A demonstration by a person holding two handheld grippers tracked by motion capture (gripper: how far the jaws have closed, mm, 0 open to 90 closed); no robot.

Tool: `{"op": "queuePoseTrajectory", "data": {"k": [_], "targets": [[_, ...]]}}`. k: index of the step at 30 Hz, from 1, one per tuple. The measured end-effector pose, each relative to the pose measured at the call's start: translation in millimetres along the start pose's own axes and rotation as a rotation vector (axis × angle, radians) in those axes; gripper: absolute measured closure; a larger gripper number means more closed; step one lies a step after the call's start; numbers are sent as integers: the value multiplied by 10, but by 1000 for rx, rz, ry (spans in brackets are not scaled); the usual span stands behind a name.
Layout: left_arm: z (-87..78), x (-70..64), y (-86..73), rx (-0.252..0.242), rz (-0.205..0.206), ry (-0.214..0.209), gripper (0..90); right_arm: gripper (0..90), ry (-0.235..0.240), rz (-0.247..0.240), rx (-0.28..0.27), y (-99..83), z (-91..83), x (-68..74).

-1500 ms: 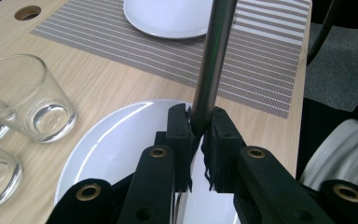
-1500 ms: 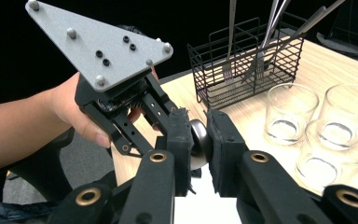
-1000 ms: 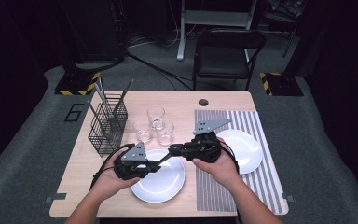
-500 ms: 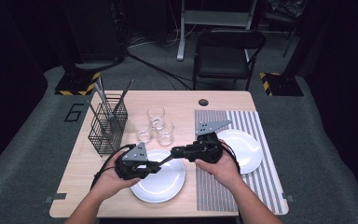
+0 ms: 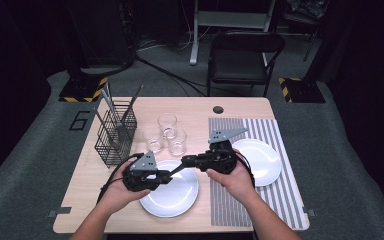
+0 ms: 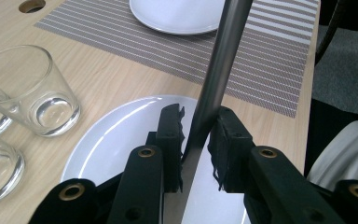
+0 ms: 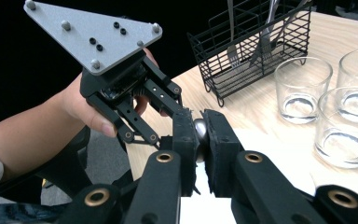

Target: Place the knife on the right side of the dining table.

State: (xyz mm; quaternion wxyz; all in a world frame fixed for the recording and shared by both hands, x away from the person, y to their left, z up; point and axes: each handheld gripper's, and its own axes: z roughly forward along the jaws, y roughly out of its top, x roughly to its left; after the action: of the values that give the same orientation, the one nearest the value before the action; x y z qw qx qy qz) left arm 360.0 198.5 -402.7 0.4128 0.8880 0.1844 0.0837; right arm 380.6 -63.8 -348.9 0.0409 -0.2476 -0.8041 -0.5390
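A steel table knife hangs between my two grippers above a white plate at the table's front. My left gripper is shut on the knife near where blade and handle meet, and the handle rises away from the jaws. My right gripper is shut on the rounded handle end. In the right gripper view my own jaws face the left gripper and the hand that holds it.
Three empty glasses stand behind the plate. A black wire basket with cutlery is at the left. A second white plate lies on a striped placemat at the right. A chair stands beyond the table.
Both grippers keep their hold on the knife over the plate; the hands have barely shifted.
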Motion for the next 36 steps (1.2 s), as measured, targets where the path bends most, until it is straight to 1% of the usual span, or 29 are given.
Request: {"op": "queuePoseTrajectory", "data": {"k": [1,3,4,7,9,10,14,17,18,19,20,22,23,25,26,27,28,30,32,33,36], "targets": [[6,1,-4,-7,-4,1,730,839,-2,1,0,7,-1,5],[16,4,-11,-1,-12,2,715,839,-3,-2,-4,19,-4,9],[22,11,-19,0,-8,3,709,839,-4,-1,-5,26,-9,13],[38,20,-32,2,-16,6,697,839,-8,0,-10,41,-19,16],[46,20,-40,-5,-20,16,680,839,-13,3,-10,48,-28,17],[41,28,-40,-2,-18,8,670,839,-15,6,-11,52,-34,15],[48,37,-48,-9,-26,17,648,840,-20,11,-15,65,-51,8],[52,43,-52,-22,-33,28,624,839,-31,9,-11,79,-65,4],[44,49,-50,-14,-28,29,621,839,-33,10,-10,83,-68,0],[42,51,-51,-15,-33,28,611,839,-36,13,-8,88,-72,-3],[45,55,-56,-21,-36,37,596,839,-42,12,-7,99,-82,-10],[38,65,-62,-20,-40,48,589,839,-51,16,-7,112,-92,-12],[34,73,-66,-21,-45,46,589,839,-51,16,-7,112,-92,-12],[32,85,-78,-31,-52,54,577,839,-56,14,-7,125,-102,-18],[23,93,-80,-26,-56,54,567,839,-58,14,-6,132,-108,-20],[22,97,-87,-33,-62,61,557,839,-62,16,-5,139,-114,-23],[12,106,-89,-29,-67,58,544,839,-66,14,-3,147,-123,-27],[3,121,-96,-33,-69,65,519,839,-77,14,-5,170,-150,-44],[0,131,-106,-36,-75,67,510,839,-84,13,-4,192,-175,-53],[1,132,-112,-41,-81,76,510,839,-84,13,-4,192,-175,-53],[-12,146,-119,-34,-88,78,499,839,-99,12,-3,222,-207,-56]]}}
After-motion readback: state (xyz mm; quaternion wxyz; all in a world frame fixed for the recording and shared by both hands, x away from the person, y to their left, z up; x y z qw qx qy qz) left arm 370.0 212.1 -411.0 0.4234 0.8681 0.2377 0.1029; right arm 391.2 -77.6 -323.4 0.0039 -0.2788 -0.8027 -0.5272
